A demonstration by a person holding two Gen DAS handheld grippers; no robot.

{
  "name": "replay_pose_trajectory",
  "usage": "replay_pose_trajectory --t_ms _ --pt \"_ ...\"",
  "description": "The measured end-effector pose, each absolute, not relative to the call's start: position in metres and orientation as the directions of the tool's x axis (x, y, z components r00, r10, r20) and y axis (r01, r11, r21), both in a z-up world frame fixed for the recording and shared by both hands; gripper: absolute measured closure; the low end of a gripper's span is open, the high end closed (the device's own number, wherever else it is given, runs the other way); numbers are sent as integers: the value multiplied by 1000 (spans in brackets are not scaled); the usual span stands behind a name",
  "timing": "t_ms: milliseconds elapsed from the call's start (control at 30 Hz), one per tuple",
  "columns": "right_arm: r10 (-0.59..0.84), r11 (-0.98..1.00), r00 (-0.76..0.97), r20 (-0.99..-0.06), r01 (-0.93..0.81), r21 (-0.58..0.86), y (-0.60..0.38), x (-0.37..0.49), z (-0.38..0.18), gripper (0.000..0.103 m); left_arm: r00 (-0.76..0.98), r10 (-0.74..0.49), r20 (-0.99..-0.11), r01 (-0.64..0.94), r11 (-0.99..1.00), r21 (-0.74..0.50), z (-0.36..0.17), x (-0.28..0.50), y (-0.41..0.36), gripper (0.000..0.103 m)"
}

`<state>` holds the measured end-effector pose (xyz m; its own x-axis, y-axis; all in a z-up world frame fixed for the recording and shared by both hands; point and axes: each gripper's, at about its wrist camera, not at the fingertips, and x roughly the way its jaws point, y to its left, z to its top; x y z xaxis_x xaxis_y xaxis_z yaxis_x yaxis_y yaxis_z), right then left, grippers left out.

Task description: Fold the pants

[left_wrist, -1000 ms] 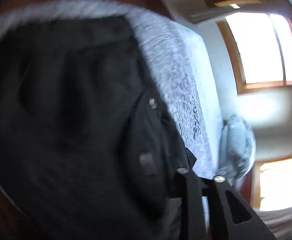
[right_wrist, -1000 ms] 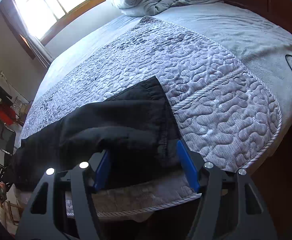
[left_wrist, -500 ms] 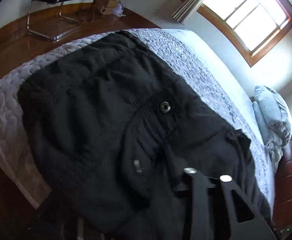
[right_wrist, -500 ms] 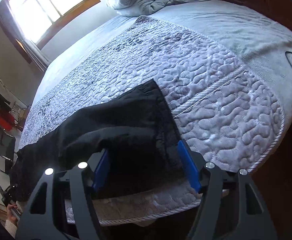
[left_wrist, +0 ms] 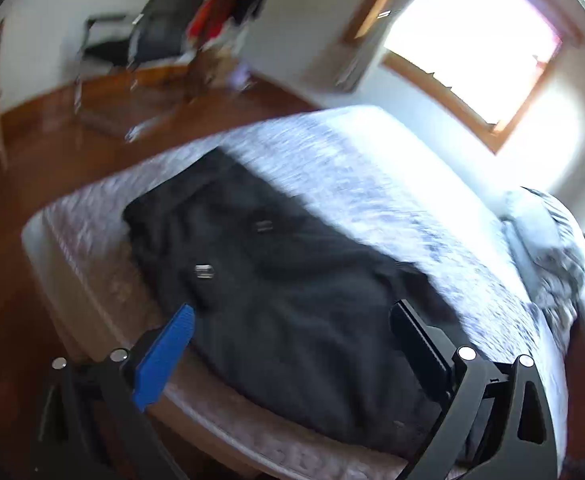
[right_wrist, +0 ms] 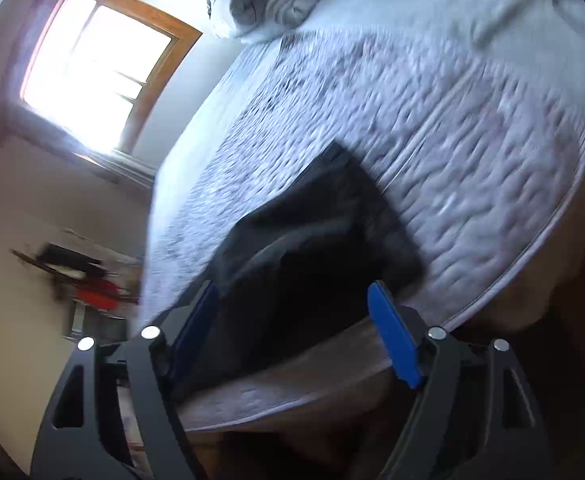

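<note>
Bedroom w/ a quilted bed point(left_wrist: 372, 184), sunny window behind, both views blurry. Left gripper point(left_wrist: 292, 340) is spread wide w/ nothing in it now; half a sec ago it was shut right down on the waistband, so it's let go and backed off. Right gripper point(right_wrist: 292, 320) also wide open, empty, same as before. Black pants point(left_wrist: 292, 300) lie flat along the near bed edge, prob folded once lengthwise, cross fold next imo. No containers anywhere.
</note>
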<state>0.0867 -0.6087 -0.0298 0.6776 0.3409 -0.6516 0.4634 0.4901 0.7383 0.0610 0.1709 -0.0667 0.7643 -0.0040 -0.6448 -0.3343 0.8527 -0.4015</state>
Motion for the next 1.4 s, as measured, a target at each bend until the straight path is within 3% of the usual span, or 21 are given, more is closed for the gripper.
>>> replay_pose_trajectory --t_ms 100,233,300,333,467,533,667,700,800,833,867,900,1000,1100,1400 --pt "378 398 688 -619 483 780 -602 102 -49 28 778 -109 -619 -241 858 -454 -64 80 140 4" --pt "384 244 688 -616 567 786 -608 123 -78 32 704 -200 -682 -183 876 -445 -91 118 101 4" --pt "382 173 690 -615 600 781 -614 133 -93 44 658 -238 -715 -140 894 -426 -107 130 84 4" --pt "385 142 707 -594 590 794 -617 136 -99 59 634 -235 -737 -136 904 -405 -113 135 77 4" --pt "400 121 714 -575 581 805 -626 158 -104 92 518 -224 -826 -164 921 -352 -159 146 72 4" --pt "400 184 717 -571 547 816 -626 169 -91 95 509 -237 -827 -170 915 -367 -177 150 74 4" --pt "431 361 798 -421 275 891 -615 179 -38 96 517 -232 -824 -154 922 -356 -173 151 71 4" --pt "427 409 800 -422 245 879 -612 176 -29 96 513 -228 -827 -142 928 -344 -174 151 69 4" --pt "405 451 734 -545 358 818 -614 163 -47 94 500 -212 -840 -113 945 -306 -176 151 63 4" --pt "388 457 684 -617 438 774 -617 158 -62 83 496 -203 -844 -108 950 -293 -176 153 61 4" --pt "364 465 642 -675 503 728 -619 153 -73 64 493 -194 -848 -106 954 -279 -170 156 59 4" --pt "342 468 602 -722 557 686 -622 145 -84 57 487 -179 -855 -105 960 -261 -171 158 54 4" --pt "323 439 625 -711 566 697 -630 121 -87 53 471 -147 -870 -112 968 -224 -167 163 42 4" --pt "299 409 654 -695 571 712 -634 99 -77 39 458 -160 -874 -138 959 -248 -161 164 40 4" --pt "360 284 677 -642 576 767 -623 84 -102 32 542 -248 -803 -266 855 -444 -147 149 43 4"
